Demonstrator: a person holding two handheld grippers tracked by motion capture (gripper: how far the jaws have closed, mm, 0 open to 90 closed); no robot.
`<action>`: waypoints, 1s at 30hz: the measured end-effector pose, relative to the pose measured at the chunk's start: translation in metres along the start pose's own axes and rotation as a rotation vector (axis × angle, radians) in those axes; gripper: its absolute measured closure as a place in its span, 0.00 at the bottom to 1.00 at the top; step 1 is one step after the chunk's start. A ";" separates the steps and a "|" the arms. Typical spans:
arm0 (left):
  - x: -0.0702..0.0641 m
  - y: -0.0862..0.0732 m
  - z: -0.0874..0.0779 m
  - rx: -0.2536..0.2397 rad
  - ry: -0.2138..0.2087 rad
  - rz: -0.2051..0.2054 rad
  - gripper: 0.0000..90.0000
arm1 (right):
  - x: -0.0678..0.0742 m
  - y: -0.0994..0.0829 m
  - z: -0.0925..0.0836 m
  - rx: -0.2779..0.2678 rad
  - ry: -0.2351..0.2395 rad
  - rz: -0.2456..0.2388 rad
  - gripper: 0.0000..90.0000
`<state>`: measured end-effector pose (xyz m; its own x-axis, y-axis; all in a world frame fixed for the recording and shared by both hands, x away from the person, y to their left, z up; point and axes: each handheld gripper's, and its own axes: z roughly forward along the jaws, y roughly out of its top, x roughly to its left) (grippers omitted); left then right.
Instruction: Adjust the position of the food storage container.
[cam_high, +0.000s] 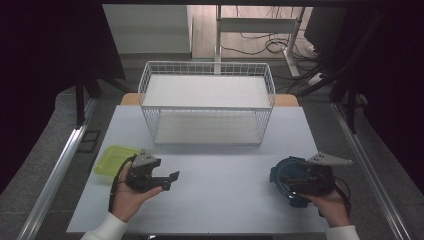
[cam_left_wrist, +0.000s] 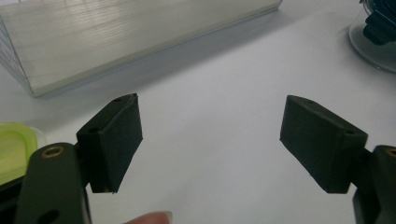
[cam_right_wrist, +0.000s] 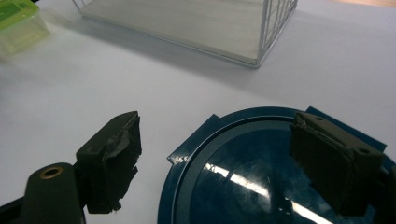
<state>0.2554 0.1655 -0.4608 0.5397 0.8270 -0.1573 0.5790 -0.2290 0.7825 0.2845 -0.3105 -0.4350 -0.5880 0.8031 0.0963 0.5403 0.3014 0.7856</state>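
Note:
A round container with a dark blue lid sits on the white table at the right. My right gripper hovers over it, open. In the right gripper view the right gripper straddles the edge of the blue lid: one jaw is over the lid, the other over bare table beside it. A yellow-green lidded box lies at the left. Just right of it, my left gripper stands open. In the left gripper view the left gripper holds nothing, with the green box at the left edge.
A white wire two-tier rack stands at the back middle of the table, also seen as the rack in the right gripper view. A person's hands hold both grippers from the near edge. Metal rails run along both sides.

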 end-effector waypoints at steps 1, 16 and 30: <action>0.001 0.000 -0.001 -0.004 0.000 -0.005 0.23 | 0.000 0.000 0.000 0.000 0.000 0.000 0.19; 0.006 -0.012 -0.016 -0.019 -0.005 -0.053 0.23 | 0.002 0.010 0.001 0.014 0.021 -0.009 0.28; 0.009 -0.014 -0.009 0.019 0.012 -0.033 0.23 | -0.014 0.007 -0.008 0.016 0.003 0.020 0.36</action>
<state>0.2467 0.1809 -0.4674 0.5132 0.8401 -0.1757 0.6079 -0.2112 0.7654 0.2912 -0.3239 -0.4258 -0.5788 0.8075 0.1141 0.5619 0.2935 0.7734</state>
